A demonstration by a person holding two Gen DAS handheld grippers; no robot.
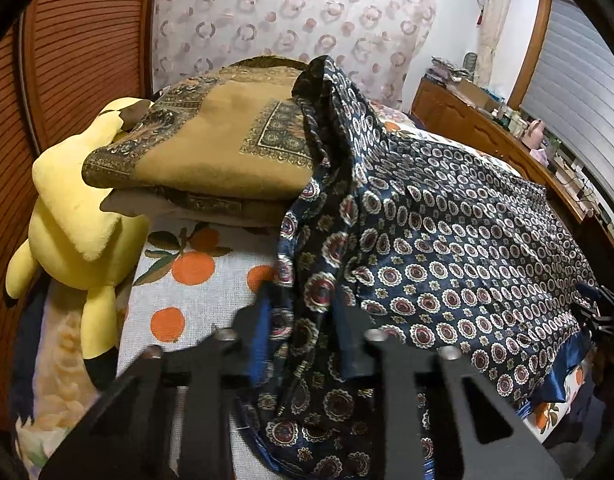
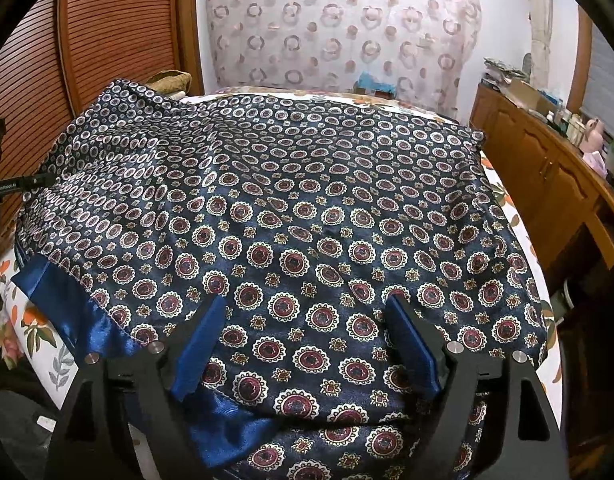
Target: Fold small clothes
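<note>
A dark blue scarf [image 2: 307, 216] patterned with red-and-white medallions lies spread across a bed, filling the middle of the right wrist view; a plain shiny blue border shows along its lower left edge. In the left wrist view the same scarf [image 1: 447, 248] covers the right half of the frame, and one bunched fold rises up the centre toward a peak near the top.

The left gripper [image 1: 307, 312], at the bottom centre, has its jaws drawn narrow and pinched on that bunched fold — cloth runs between the blue pads. The right gripper [image 2: 307, 320] stands wide, its two blue pads resting apart on the flat scarf with nothing clamped.

Beyond the scarf, upper left in the left wrist view, sits a folded tan cloth [image 1: 211, 148] with ornate borders, and beside it a yellow plush toy [image 1: 75, 216]. Underneath is a white bedsheet [image 1: 187, 292] printed with oranges — a wooden cabinet [image 2: 547, 176] runs along the right.
</note>
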